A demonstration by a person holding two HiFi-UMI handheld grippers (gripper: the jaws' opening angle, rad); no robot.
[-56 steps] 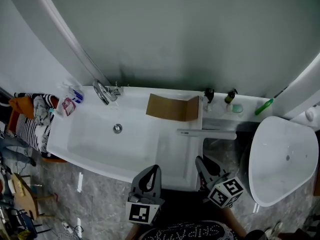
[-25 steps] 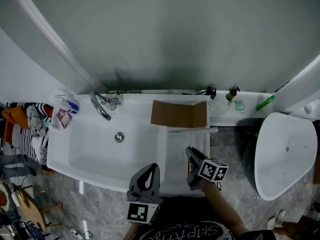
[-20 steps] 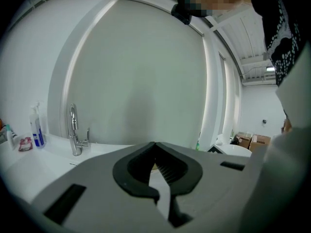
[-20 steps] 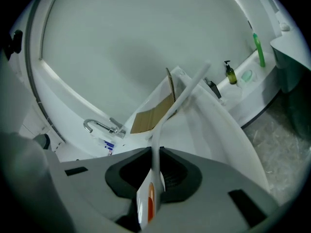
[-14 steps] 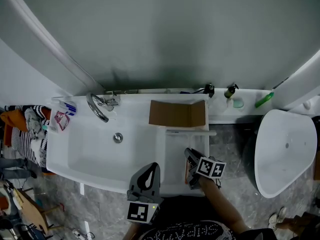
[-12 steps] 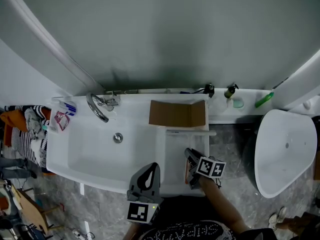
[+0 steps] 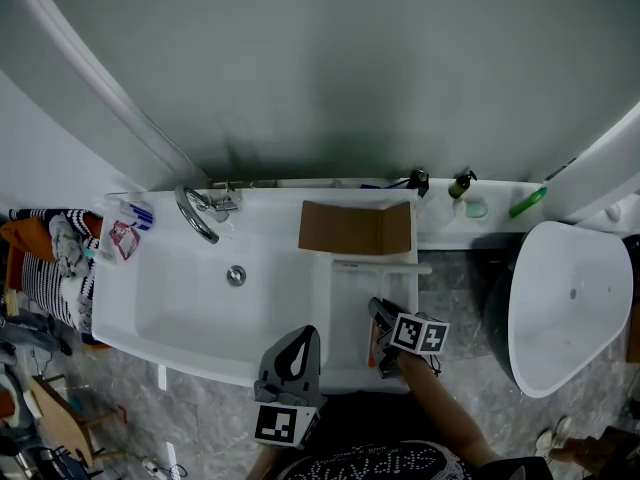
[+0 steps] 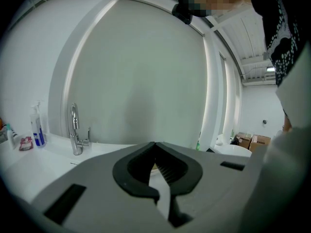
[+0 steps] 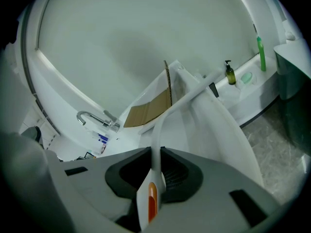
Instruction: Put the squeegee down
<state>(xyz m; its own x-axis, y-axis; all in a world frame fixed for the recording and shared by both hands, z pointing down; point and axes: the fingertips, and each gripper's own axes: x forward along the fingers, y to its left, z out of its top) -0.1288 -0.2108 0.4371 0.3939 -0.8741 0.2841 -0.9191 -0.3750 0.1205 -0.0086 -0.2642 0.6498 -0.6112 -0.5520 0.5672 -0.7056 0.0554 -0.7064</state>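
The squeegee (image 7: 380, 266) is white, with a long blade lying crosswise over the sink's flat right section (image 7: 345, 313), just in front of a brown cardboard piece (image 7: 355, 228). Whether the blade touches the surface I cannot tell. Its handle, with an orange inset, runs back into my right gripper (image 7: 378, 316), which is shut on it. In the right gripper view the handle (image 9: 154, 144) passes between the right gripper (image 9: 156, 152) jaws and rises to the blade (image 9: 194, 89). My left gripper (image 7: 292, 353) hovers at the sink's front edge. Seen in the left gripper view, the left gripper (image 8: 155, 144) is shut and empty.
The basin (image 7: 190, 298) has a drain (image 7: 236, 275) and a chrome faucet (image 7: 200, 211) at its back left. Bottles (image 7: 460, 185) and a green bottle (image 7: 528, 203) stand on the back ledge. A white tub-like fixture (image 7: 570, 308) sits right. Clothes (image 7: 60, 258) lie far left.
The right gripper has carried the squeegee left from the sink's right edge onto its flat section and lowered it a little. The left gripper has stayed put.
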